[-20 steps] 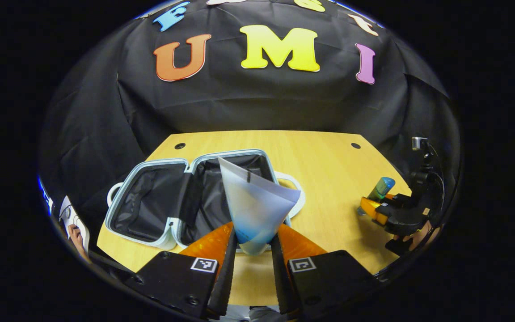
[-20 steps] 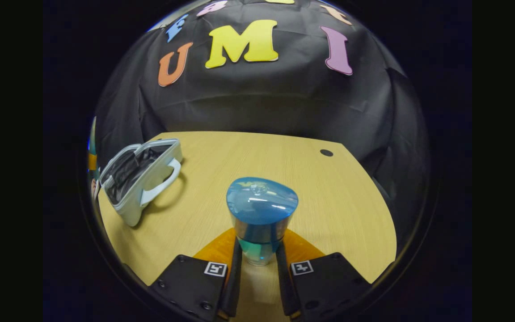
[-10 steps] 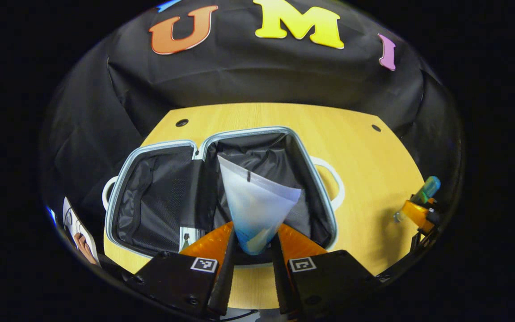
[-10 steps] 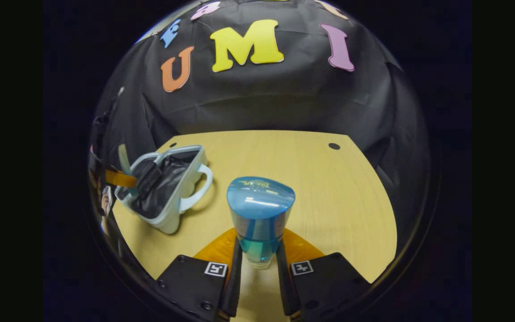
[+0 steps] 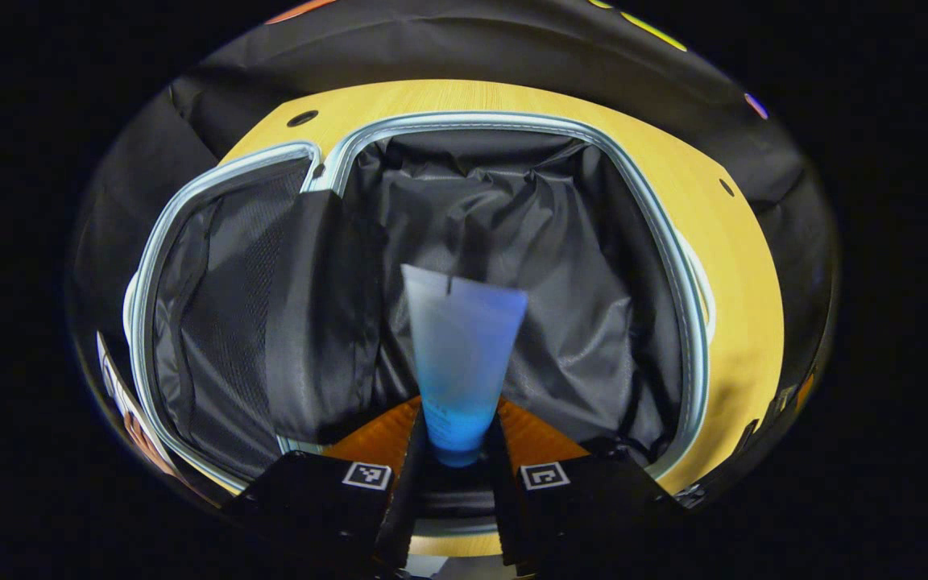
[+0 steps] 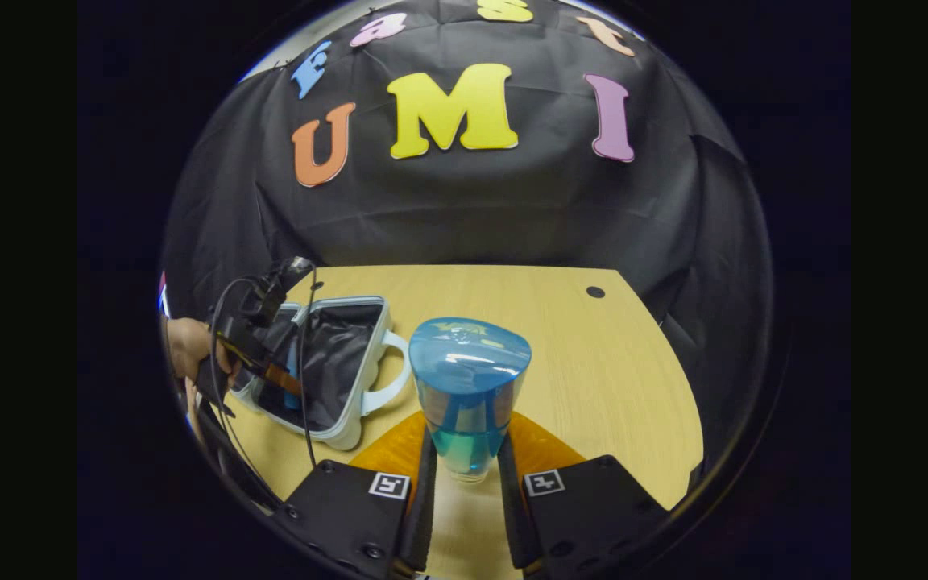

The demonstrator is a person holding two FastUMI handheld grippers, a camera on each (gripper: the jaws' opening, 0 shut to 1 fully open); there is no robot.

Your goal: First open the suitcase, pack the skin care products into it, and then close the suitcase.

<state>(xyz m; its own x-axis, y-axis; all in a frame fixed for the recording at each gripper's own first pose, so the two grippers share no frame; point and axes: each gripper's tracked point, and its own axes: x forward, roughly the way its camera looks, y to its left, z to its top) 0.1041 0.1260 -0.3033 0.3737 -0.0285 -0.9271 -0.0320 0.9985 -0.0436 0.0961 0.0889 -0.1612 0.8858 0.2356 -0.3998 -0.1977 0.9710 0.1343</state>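
Left hand-held gripper (image 5: 449, 451) clamps the tube (image 5: 457, 354), open suitcase (image 5: 512, 125) lining just ahead. Release comes next, I'd say. Right hand-held gripper (image 6: 466, 475) grips its blue-capped bottle (image 6: 469, 387).

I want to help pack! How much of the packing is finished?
Done: the suitcase lies open on the table. In hand: the left gripper holds a tube down inside the case, not let go yet; the right gripper holds a blue bottle above the table, beside the case. Left: drop the tube, pack the bottle, close the case.
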